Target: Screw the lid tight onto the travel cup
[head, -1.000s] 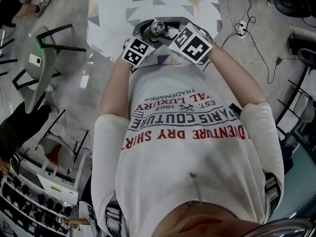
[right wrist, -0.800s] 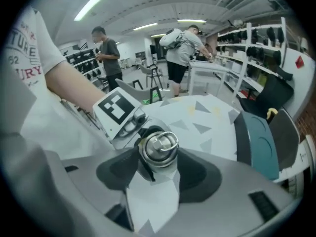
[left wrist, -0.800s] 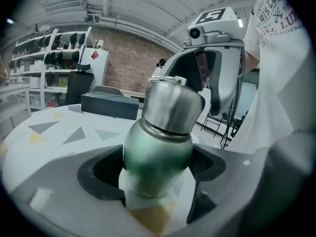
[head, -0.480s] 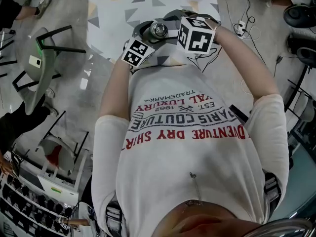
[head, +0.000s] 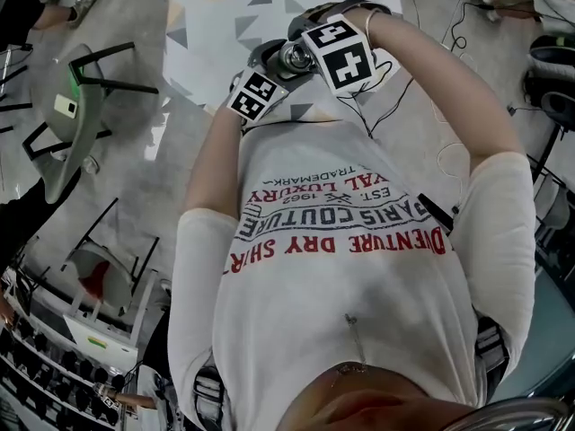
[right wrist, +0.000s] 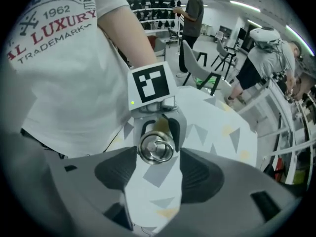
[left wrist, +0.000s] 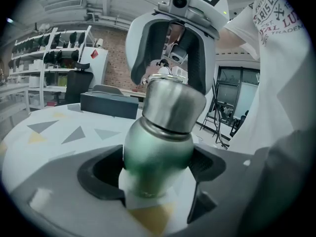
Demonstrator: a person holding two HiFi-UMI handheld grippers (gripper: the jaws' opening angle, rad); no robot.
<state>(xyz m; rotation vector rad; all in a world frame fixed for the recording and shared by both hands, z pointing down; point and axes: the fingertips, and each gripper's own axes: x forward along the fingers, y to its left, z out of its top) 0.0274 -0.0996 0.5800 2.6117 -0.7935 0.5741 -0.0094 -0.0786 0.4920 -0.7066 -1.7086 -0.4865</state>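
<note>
The travel cup [left wrist: 158, 152] — smooth steel, rigid, probably slippery — is clamped low on its body by the left gripper [left wrist: 157, 171] over the patterned table [left wrist: 59, 127], while its lid [left wrist: 173, 100], best taken around the rim, is flanked but not pressed by the wide-open right gripper [right wrist: 157, 172].
</note>
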